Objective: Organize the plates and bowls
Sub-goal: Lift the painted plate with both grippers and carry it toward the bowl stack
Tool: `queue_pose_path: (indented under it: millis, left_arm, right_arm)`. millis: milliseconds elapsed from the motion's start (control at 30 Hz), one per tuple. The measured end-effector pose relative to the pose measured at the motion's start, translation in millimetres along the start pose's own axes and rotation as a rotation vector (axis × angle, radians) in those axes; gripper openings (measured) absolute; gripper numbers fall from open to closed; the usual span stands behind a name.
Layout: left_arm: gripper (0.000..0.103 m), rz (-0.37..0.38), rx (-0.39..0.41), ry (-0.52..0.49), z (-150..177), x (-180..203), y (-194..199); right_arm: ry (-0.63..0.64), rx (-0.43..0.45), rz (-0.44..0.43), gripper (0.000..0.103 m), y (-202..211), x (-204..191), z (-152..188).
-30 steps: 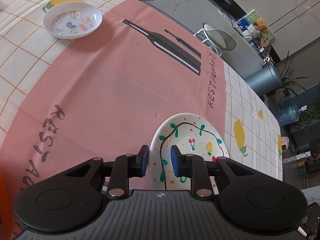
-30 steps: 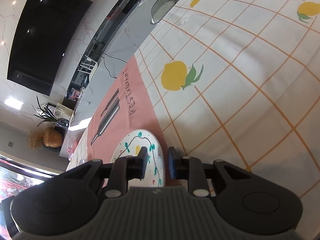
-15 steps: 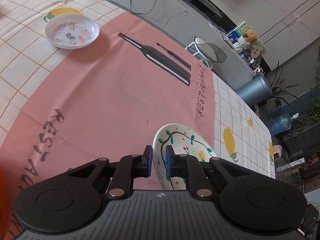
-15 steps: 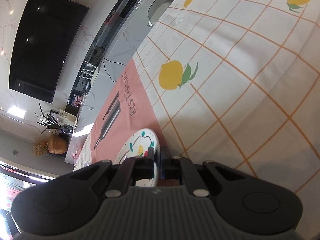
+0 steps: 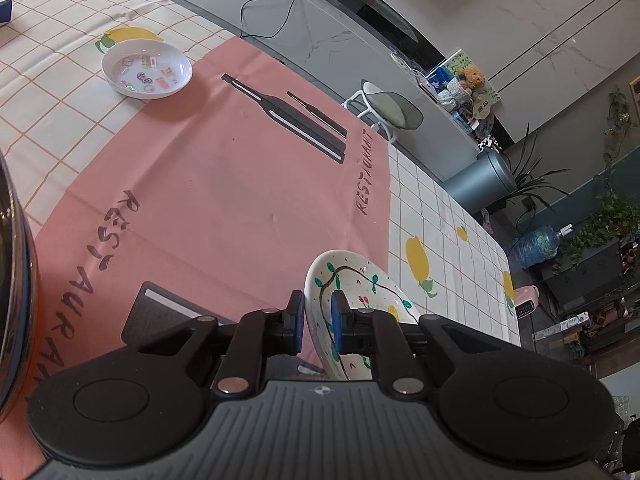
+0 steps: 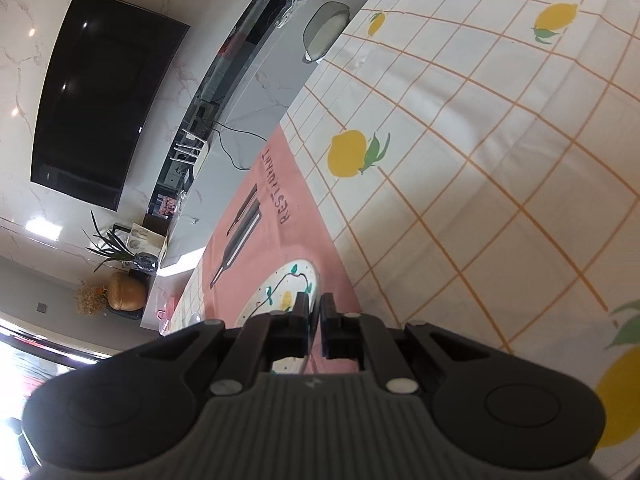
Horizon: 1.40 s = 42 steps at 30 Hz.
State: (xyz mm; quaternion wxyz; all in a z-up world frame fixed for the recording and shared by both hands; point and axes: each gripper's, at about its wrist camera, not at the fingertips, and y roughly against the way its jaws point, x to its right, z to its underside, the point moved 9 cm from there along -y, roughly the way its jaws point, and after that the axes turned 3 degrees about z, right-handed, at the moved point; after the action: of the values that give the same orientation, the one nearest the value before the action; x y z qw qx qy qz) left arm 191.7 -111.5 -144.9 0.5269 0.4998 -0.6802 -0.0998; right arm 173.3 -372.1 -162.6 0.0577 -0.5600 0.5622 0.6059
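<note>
A white plate painted with green vines and fruit point(image 5: 360, 292) is held tilted above the pink cloth. My left gripper point(image 5: 317, 322) is shut on its near left rim. My right gripper point(image 6: 315, 316) is shut on the opposite rim of the same plate point(image 6: 280, 292). A shallow white bowl with colourful stickers point(image 5: 146, 68) sits on the table at the far left, well away from both grippers.
A pink "RESTAURANT" cloth point(image 5: 224, 184) lies over a lemon-print checked tablecloth point(image 6: 480, 160). A dark round pot edge point(image 5: 16, 272) stands at the left border. A stool point(image 5: 392, 108) and a grey bin point(image 5: 484, 184) stand beyond the table's far edge.
Both grippers closed on the painted plate's rims and lifted it off the table, tilting it; the camera views rose with it.
</note>
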Motion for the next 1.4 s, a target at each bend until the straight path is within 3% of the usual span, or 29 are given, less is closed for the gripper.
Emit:
queue_pose_path:
  millis: [633, 1000, 1400]
  left_arm:
    - [0.015, 0.025, -0.039, -0.119, 64.2, -19.6, 43.9]
    - [0.014, -0.032, -0.041, -0.223, 79.1, -22.3, 43.3]
    - [0.014, -0.074, -0.033, -0.261, 86.6, -26.6, 45.0]
  right_arm:
    - [0.037, -0.021, 0.032, 0.005, 52.7, 34.2, 70.9]
    - [0.144, 0.007, 0.073, 0.005, 50.3, 30.0, 78.5]
    - [0.248, 0.037, 0.097, 0.006, 48.5, 26.0, 86.4]
